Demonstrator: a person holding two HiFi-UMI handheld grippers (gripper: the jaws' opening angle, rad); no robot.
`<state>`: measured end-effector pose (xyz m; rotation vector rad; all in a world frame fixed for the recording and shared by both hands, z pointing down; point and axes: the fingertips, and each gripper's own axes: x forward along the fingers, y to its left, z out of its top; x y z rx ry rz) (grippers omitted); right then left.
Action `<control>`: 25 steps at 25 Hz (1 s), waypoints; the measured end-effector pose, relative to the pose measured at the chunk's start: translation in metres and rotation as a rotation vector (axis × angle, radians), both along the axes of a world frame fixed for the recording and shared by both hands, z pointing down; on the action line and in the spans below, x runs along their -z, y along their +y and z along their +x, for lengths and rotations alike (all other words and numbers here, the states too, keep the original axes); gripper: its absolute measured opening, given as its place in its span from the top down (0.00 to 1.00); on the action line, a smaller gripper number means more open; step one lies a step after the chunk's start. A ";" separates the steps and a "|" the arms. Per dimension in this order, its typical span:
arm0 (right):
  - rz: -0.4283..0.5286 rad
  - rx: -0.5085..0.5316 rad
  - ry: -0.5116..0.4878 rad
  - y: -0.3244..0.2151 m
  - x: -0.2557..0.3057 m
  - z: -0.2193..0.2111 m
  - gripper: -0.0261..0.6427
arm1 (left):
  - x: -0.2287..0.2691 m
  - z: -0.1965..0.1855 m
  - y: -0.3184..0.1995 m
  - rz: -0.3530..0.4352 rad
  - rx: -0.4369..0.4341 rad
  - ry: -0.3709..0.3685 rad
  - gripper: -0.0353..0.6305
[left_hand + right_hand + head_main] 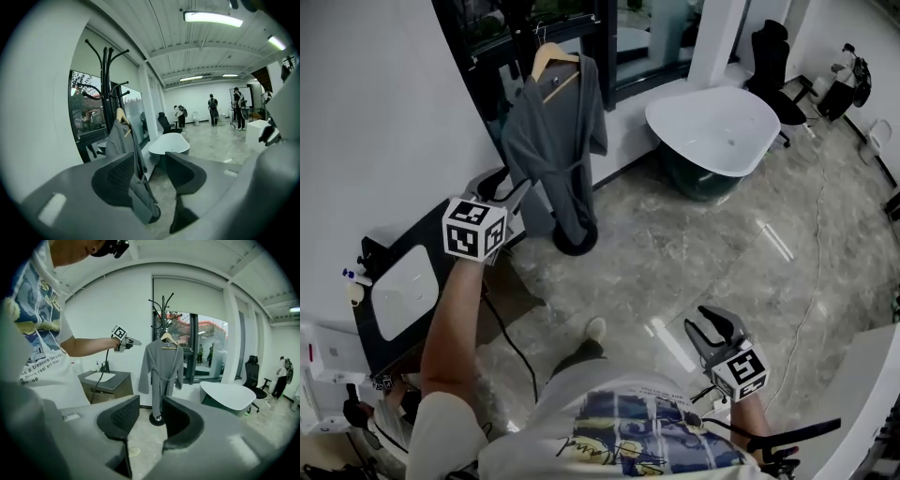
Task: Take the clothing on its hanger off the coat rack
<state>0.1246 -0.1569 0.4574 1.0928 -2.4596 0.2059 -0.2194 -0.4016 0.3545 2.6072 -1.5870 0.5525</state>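
Note:
A grey robe point(555, 150) hangs on a wooden hanger point(553, 61) from the black coat rack point(575, 242) by the window. My left gripper point(516, 187) is raised just left of the robe's lower half, open and apart from the cloth. In the left gripper view the robe point(119, 140) and rack point(108, 84) show beyond the open left gripper point(151, 159), with nothing between the jaws. My right gripper point(712, 323) is low near the person's body, open and empty. The right gripper view shows the robe point(161, 366), hanger point(167, 339) and rack point(161, 310) some way ahead of the right gripper point(151, 406).
A white bathtub point(712, 131) stands right of the rack, with a black office chair point(773, 61) behind it. A dark vanity with a white sink point(403, 291) sits at the left wall. People point(213, 110) stand far across the room.

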 end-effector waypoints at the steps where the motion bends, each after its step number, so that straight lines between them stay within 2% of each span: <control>1: -0.008 -0.010 0.002 -0.006 -0.002 -0.002 0.75 | 0.003 -0.008 -0.020 0.005 0.009 -0.007 0.61; 7: -0.035 -0.022 0.018 -0.039 -0.014 -0.028 0.70 | 0.026 -0.038 -0.127 0.011 0.037 -0.031 0.52; 12: -0.049 -0.025 0.044 -0.065 -0.006 -0.049 0.70 | 0.017 -0.036 -0.185 -0.071 -0.002 -0.048 0.47; 17: -0.065 -0.058 0.045 -0.076 -0.013 -0.054 0.70 | -0.004 -0.032 -0.215 -0.169 -0.037 -0.062 0.46; 20: -0.067 -0.076 0.042 -0.080 -0.014 -0.056 0.70 | -0.026 -0.027 -0.218 -0.267 -0.103 -0.064 0.57; 22: -0.065 -0.090 0.033 -0.083 -0.016 -0.056 0.70 | -0.036 -0.023 -0.216 -0.310 -0.148 -0.067 0.72; 23: -0.064 -0.099 0.032 -0.084 -0.017 -0.056 0.70 | -0.037 -0.022 -0.216 -0.312 -0.163 -0.070 0.84; 25: -0.065 -0.115 0.042 -0.085 -0.018 -0.055 0.70 | -0.035 -0.023 -0.217 -0.286 -0.172 -0.081 0.87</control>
